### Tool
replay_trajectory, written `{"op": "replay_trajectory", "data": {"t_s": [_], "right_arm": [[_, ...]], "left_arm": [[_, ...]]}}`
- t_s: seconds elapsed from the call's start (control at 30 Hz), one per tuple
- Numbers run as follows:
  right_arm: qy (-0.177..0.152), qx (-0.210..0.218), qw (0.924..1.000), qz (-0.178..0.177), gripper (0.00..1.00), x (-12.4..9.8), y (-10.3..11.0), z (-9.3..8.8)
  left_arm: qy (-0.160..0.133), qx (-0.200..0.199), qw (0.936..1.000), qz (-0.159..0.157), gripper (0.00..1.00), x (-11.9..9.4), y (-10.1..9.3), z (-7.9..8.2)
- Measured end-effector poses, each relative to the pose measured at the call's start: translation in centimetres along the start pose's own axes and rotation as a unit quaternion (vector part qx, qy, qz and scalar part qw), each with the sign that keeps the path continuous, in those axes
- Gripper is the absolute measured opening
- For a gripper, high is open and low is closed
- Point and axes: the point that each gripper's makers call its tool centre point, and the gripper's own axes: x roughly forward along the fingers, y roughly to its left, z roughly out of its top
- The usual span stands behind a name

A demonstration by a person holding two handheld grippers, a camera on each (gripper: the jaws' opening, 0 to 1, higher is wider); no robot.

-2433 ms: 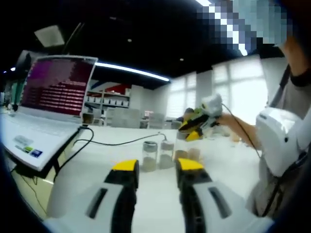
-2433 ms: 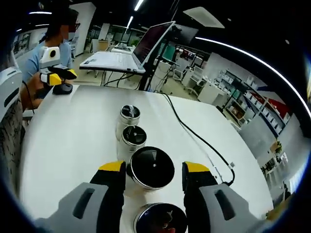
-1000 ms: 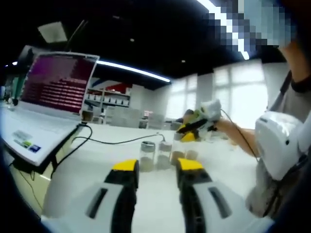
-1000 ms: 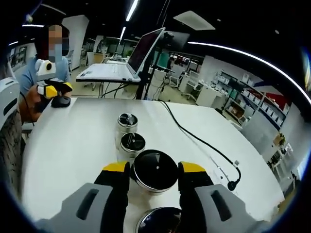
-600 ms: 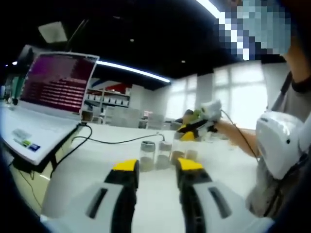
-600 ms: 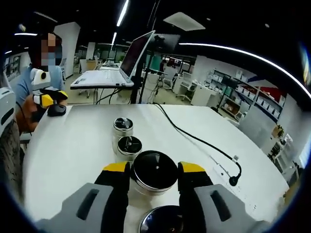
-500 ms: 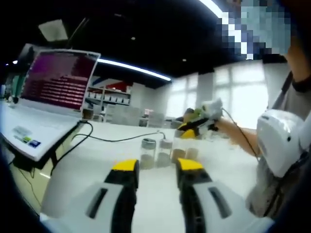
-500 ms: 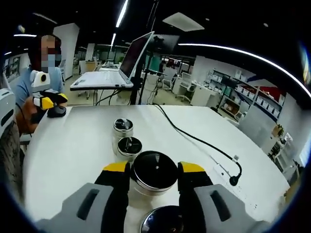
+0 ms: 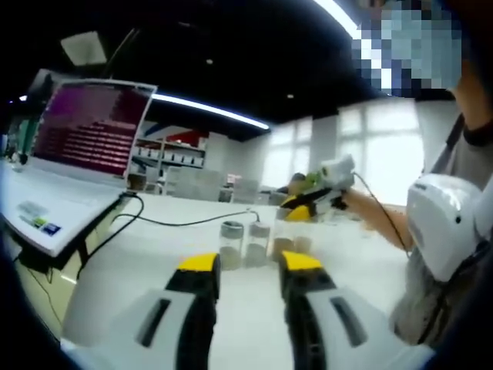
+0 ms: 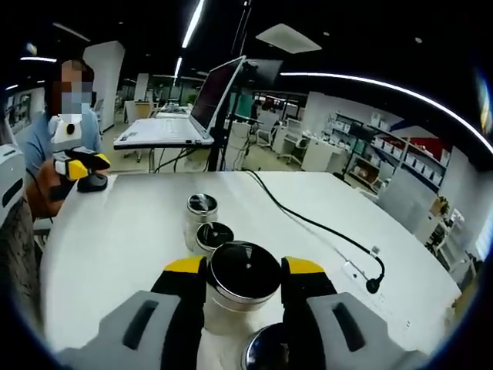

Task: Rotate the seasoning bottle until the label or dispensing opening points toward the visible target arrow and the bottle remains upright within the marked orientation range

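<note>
white table [image 10: 123, 231] | seasoning bottle [image 10: 245, 270] pinched between right hand-held gripper [image 10: 245, 271] jaws

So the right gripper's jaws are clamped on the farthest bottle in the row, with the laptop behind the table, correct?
Not the farthest. In the right gripper view the right gripper grips the third bottle, two bottles standing beyond it and another nearer. The laptop is behind the table.

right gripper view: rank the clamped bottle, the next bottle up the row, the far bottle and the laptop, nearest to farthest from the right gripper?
1. Clamped seasoning bottle, between the jaws of the right gripper.
2. Second bottle, just beyond, slightly left.
3. Far bottle, behind the second one in the row.
4. Laptop, on a stand past the table's far edge, upper left.
</note>
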Motion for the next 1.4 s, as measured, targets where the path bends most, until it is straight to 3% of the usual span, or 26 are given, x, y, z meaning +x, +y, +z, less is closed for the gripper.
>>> {"op": "replay_trajectory", "data": {"t_s": [0.23, 0.6, 0.97, 1.0, 1.07, 1.4], "right_arm": [[-0.002, -0.014, 0.9999, 0.000, 0.37, -1.1, 1.6, 0.5], [-0.039, -0.012, 0.9992, -0.004, 0.37, -3.7, 4.5, 1.0], [-0.037, 0.020, 0.9989, -0.018, 0.37, -5.2, 8.2, -1.5], [-0.049, 0.019, 0.9984, -0.019, 0.37, -5.3, 8.5, -1.2], [-0.041, 0.014, 0.9987, -0.026, 0.37, -6.1, 9.0, -1.5], [-0.060, -0.005, 0.9979, -0.024, 0.37, -8.3, 11.9, -1.4]], "left_arm": [[-0.003, 0.003, 1.0000, -0.005, 0.32, 0.2, -0.4, 0.3], [0.001, 0.002, 0.9999, -0.014, 0.32, 0.4, -1.2, -0.2], [-0.004, 0.006, 0.9994, -0.033, 0.32, 0.5, -2.7, 0.1], [-0.005, 0.006, 0.9994, -0.034, 0.32, 0.5, -2.7, 0.1], [-0.007, 0.007, 0.9994, -0.034, 0.32, 0.5, -2.8, 0.3], [-0.014, 0.013, 0.9990, -0.041, 0.32, 0.6, -3.5, 1.0]]}}
